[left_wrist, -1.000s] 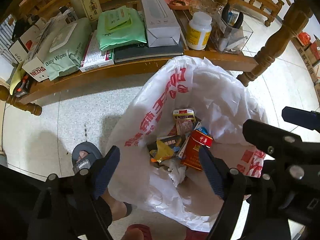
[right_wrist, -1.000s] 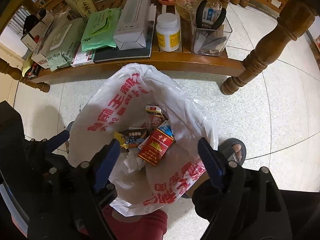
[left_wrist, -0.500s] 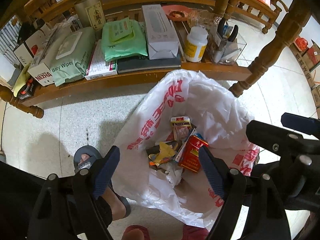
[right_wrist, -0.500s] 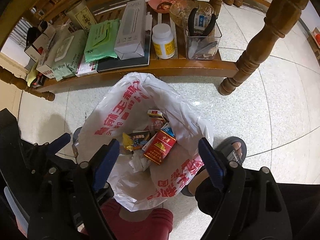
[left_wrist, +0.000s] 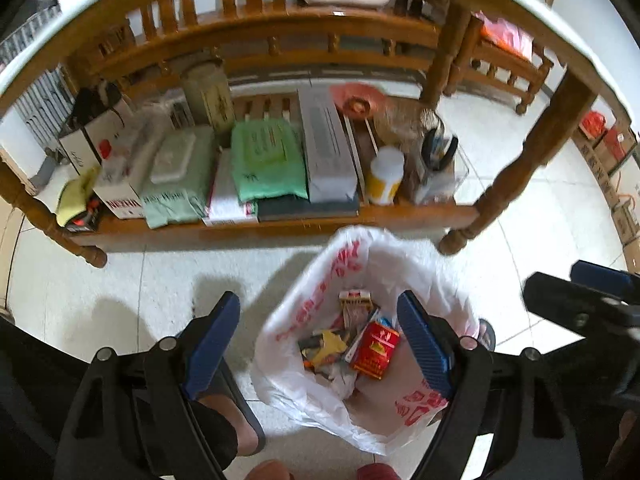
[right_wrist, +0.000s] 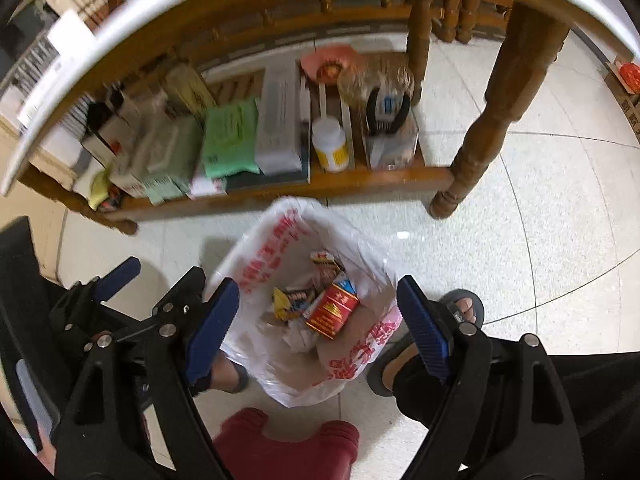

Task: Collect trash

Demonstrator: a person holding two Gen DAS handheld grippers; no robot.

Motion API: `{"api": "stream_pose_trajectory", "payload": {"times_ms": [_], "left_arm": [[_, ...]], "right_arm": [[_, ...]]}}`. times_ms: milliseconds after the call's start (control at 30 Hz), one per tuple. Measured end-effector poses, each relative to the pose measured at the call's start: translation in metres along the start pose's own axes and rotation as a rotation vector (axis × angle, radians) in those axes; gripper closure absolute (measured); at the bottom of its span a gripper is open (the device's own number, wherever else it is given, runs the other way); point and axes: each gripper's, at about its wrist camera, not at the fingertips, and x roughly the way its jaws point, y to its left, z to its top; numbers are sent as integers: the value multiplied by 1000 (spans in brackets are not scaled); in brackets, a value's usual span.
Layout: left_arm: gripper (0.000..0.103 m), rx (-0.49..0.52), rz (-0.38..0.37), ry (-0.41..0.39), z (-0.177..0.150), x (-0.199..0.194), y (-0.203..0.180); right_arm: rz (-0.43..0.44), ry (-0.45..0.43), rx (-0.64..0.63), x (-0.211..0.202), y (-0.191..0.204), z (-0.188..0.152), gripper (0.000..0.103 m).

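Note:
A white plastic bag [left_wrist: 404, 260] with red print stands open on the tiled floor, also in the right wrist view [right_wrist: 272, 240]. Inside lie a red cigarette pack [left_wrist: 376, 350] [right_wrist: 332, 310], a yellow wrapper [left_wrist: 330, 344] [right_wrist: 282, 300], crumpled tissue and other small packets. My left gripper [left_wrist: 320, 340] hangs open high above the bag with nothing between its blue pads. My right gripper [right_wrist: 318, 326] is likewise open above the bag and holds nothing. Each gripper shows in the other's view, the right gripper [left_wrist: 592, 296] at the right edge and the left gripper [right_wrist: 120, 280] at the left.
Behind the bag stands a wooden table, its leg [left_wrist: 516, 184] close to the bag. Its low shelf [left_wrist: 280, 224] carries wipes packs, boxes, a white pill bottle [left_wrist: 386, 176] and a clear holder. A person's sandalled feet [right_wrist: 460, 308] flank the bag. A dark red stool [right_wrist: 288, 444] sits below.
Both grippers have risen away from the bag, which looks smaller now. More of the table top's underside and rails has come into view. Jaws stay as wide as before.

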Motion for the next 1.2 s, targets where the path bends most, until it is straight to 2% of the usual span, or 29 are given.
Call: {"api": "stream_pose_trajectory", "payload": {"times_ms": [467,633,933,1200], "left_arm": [[23,-22,42,-53,35,-59,24],[20,-7,92,-137,63,-100,33],[17,6,152,-293,103,-171,49],[14,-7,189,-377,112,-209,55]], "right_arm": [[13,-113,-50,-86,18,27,19],[-20,-209,-86,-131,30,43,15],[-76,-417,-140,-203,51,64,15],[-79,-489,-145,-225,57,68,14]]}}
